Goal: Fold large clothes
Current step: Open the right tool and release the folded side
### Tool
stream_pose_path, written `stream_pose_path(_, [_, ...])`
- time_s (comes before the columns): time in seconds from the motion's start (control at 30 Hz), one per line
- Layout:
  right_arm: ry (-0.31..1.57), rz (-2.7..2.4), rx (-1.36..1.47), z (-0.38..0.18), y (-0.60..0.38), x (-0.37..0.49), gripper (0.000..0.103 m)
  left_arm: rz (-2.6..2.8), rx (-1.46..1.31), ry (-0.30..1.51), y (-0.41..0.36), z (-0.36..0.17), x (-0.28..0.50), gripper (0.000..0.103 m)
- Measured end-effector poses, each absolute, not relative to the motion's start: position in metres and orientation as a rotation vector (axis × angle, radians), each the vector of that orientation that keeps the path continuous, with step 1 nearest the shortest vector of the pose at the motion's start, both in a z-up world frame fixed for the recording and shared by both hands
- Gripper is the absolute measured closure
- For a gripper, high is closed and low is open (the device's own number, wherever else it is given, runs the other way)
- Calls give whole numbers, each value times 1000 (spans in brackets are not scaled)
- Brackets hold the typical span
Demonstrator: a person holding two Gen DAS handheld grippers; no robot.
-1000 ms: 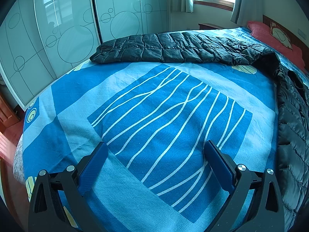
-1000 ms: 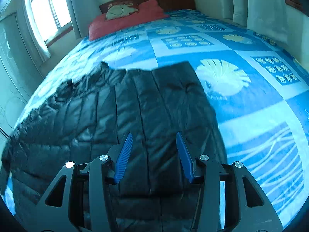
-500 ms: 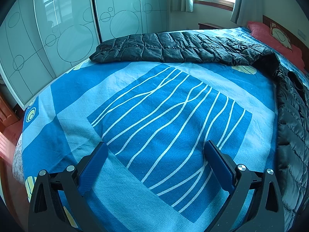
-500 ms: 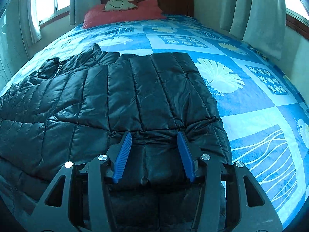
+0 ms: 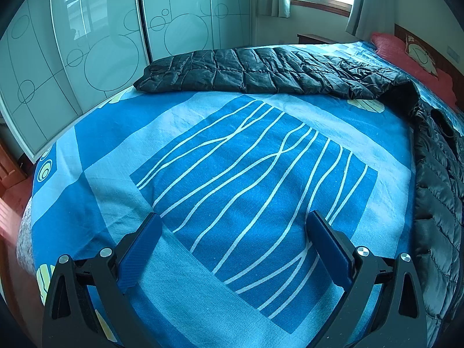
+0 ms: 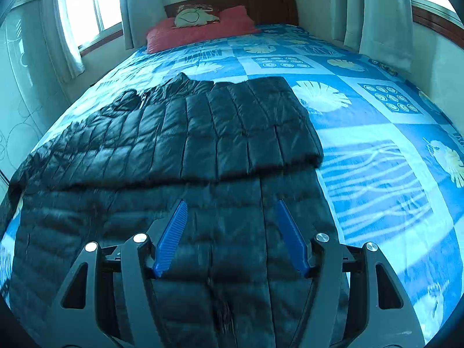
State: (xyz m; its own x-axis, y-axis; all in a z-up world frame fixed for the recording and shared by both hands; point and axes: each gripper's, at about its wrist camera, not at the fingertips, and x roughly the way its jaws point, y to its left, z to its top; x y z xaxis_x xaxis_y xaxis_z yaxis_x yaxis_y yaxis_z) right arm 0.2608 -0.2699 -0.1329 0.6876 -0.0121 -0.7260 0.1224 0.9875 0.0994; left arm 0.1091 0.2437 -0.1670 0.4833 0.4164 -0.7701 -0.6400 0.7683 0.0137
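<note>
jacket on bed, gripper apart

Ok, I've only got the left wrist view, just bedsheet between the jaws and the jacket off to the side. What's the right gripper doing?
Observer: The right gripper is over the black down jacket, jaws open, nothing between them.
Operator: Is the jacket folded at all?
Observer: Yes, one quilted layer lies across the rest, its fold edge just ahead of the jaws.
Operator: What's on the jacket's right?
Observer: Blue bedsheet with pale leaf prints, running to the curtains.
</note>
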Motion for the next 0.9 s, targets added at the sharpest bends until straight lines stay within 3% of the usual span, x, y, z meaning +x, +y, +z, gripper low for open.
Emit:
stream_pose_path(0.17, [862, -90, 164, -150, -270, 255, 40, 655, -292, 848, 244, -167, 109, 4])
stream_pose_path(0.47, [776, -94, 159, -121, -267, 290, 40, 654, -294, 850, 244, -167, 109, 4])
stream_pose_path(0.9, [819, -169, 113, -169, -273, 351, 37, 623, -358, 909, 260, -159, 120, 4])
